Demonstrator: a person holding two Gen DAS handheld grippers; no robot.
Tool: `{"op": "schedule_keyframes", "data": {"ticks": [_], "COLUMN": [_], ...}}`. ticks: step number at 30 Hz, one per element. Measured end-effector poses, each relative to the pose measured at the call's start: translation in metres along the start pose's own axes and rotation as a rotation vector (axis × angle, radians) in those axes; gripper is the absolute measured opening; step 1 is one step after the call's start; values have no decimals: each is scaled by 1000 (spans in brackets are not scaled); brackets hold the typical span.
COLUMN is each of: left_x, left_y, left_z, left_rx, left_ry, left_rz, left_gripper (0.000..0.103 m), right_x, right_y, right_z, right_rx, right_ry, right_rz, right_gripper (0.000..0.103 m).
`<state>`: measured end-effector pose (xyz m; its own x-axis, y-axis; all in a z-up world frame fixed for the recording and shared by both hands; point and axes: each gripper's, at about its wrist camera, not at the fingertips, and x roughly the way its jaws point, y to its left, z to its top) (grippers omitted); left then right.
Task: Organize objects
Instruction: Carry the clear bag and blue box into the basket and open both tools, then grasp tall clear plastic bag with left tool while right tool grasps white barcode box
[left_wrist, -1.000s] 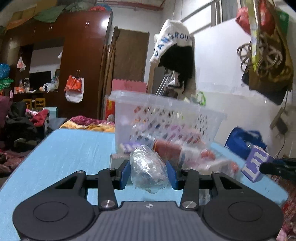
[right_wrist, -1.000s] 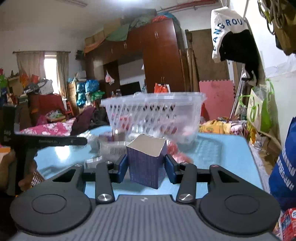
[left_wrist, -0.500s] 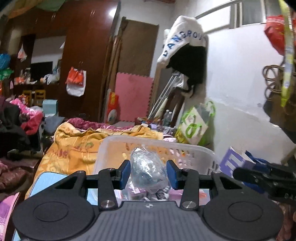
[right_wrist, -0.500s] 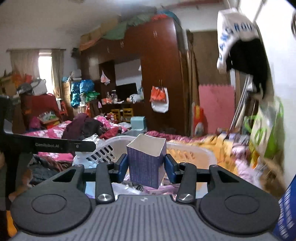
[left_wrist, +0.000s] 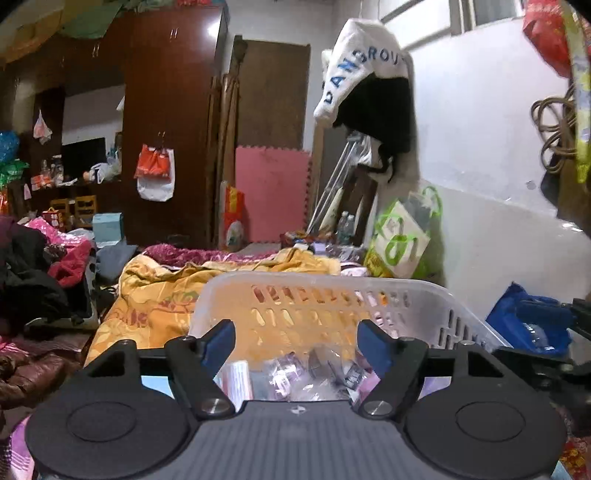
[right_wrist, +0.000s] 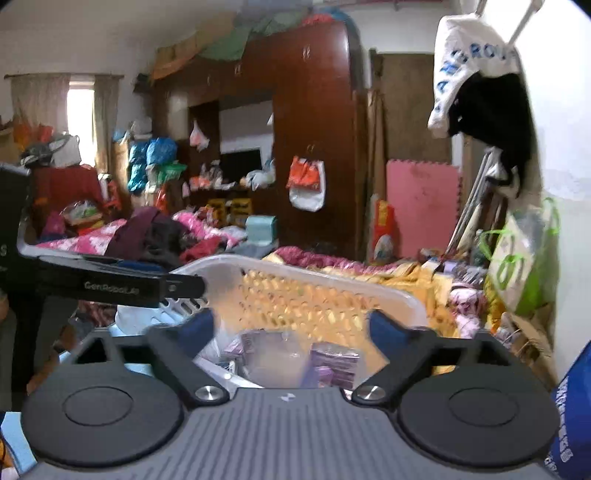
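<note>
A translucent white slotted basket (left_wrist: 332, 291) stands just ahead of both grippers; it also shows in the right wrist view (right_wrist: 332, 291). It holds several small packets and boxes (left_wrist: 291, 373), among them a purple box (right_wrist: 334, 363). My left gripper (left_wrist: 297, 341) is open and empty above the basket's near side. My right gripper (right_wrist: 291, 332) is open and empty above the basket too. The left gripper's black body (right_wrist: 110, 284) crosses the left of the right wrist view.
A blue tabletop (left_wrist: 155, 384) shows under the basket. A blue bag (left_wrist: 532, 325) lies to the right. Behind are a bed with yellow and pink bedding (left_wrist: 177, 284), a dark wardrobe (left_wrist: 170, 110) and a white wall (left_wrist: 498, 221) with hanging bags.
Both grippers have opened over the basket. The clear plastic bag has left the left gripper and the purple box has left the right one; both now lie in the basket.
</note>
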<state>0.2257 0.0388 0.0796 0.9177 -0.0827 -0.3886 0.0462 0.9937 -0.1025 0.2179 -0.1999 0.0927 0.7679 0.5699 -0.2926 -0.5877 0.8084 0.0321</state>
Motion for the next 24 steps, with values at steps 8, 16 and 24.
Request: {"op": "schedule_keyframes", "data": {"ticks": [8,16,24], "left_x": [-104,-105,-96], "left_y": [-5,-7,-35], "left_z": [-116,-170,-177], "left_rx": [9,59,89], "left_ry": [-58,-26,-18], "left_rz": [-116,-76,-103], "left_gripper": [85,82,83], "right_x": [-62,-37,-80], "right_y": [44,66,37], "right_z": [-97,-112,-118], "right_rx": [21,18,117], "right_ry": [29,47,-46], "right_rz": [123,81,53], "right_gripper": [103,79,74]}}
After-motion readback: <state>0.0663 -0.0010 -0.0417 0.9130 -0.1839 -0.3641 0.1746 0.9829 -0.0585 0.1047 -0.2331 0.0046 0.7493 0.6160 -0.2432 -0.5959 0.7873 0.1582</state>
